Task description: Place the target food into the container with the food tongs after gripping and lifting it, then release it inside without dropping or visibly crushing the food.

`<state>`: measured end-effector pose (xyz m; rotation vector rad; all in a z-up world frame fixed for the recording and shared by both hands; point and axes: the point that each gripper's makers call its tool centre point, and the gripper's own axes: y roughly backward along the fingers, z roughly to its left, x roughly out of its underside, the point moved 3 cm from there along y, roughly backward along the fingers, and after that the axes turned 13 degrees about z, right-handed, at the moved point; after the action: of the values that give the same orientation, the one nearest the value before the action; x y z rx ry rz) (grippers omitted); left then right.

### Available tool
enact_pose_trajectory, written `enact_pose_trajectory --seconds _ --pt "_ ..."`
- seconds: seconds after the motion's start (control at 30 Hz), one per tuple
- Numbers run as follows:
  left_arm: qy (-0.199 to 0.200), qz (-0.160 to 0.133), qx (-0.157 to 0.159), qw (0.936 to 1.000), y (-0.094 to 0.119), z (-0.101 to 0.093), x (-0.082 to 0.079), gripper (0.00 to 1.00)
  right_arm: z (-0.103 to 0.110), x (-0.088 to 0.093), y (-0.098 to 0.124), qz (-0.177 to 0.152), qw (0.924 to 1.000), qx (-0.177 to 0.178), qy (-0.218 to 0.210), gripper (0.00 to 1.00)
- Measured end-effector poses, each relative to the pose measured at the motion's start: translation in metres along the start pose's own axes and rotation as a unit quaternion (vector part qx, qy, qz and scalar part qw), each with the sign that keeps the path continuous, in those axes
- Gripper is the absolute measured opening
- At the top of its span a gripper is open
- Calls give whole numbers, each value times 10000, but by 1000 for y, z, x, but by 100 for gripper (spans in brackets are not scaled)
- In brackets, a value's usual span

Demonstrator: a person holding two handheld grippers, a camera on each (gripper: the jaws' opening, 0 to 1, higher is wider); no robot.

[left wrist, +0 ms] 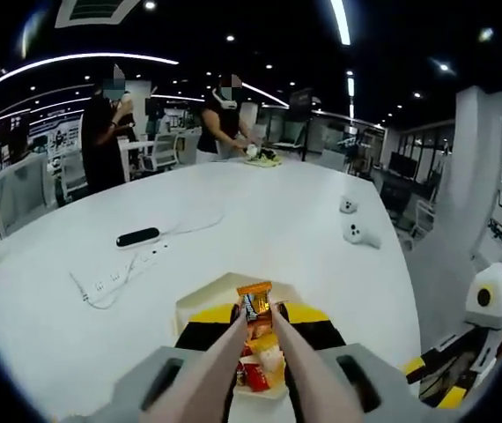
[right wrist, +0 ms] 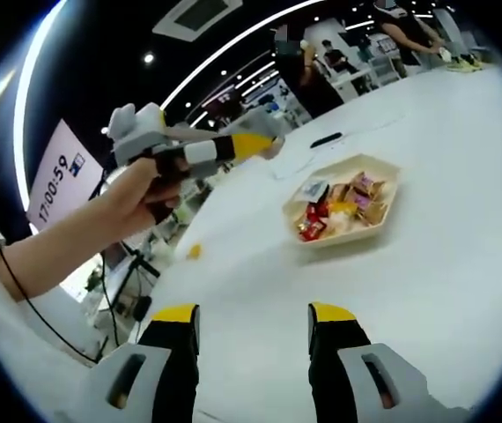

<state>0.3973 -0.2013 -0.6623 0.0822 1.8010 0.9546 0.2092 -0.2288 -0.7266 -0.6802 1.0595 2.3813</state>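
In the left gripper view, a white power strip (left wrist: pixel 121 279) lies on the white table (left wrist: pixel 260 211), and the left gripper (left wrist: pixel 257 315) holds tongs (left wrist: pixel 233 352) pinched on an orange snack packet (left wrist: pixel 255 301) just above the tray (left wrist: pixel 200 295) of wrapped snacks (two people stand at the far end). In the right gripper view, the right gripper (right wrist: pixel 254 319) hovers with jaws spread wide, holding nothing, near that tray (right wrist: pixel 383 163).

snacks (right wrist: pixel 343 204) in tray (right wrist: pixel 383 167) on table (right wrist: pixel 445 291), perhaps remote (left wrist: pixel 137 236) beyond
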Motion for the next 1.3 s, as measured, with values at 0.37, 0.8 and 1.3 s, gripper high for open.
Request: enact_pose_trajectory --seconds 0.37,0.8,1.3 --pt "-73 -27 -13 10000 0 -3 -7 16 1 0 1 -29 10000 -34 6 49" --pt "81 -214 197 9995 -3 -13 -12 25 2 5 5 -60 10000 -21 -37 49" --pt "363 -387 87 9986 19 -3 -4 25 11 11 6 -15 10000 -45 35 49"
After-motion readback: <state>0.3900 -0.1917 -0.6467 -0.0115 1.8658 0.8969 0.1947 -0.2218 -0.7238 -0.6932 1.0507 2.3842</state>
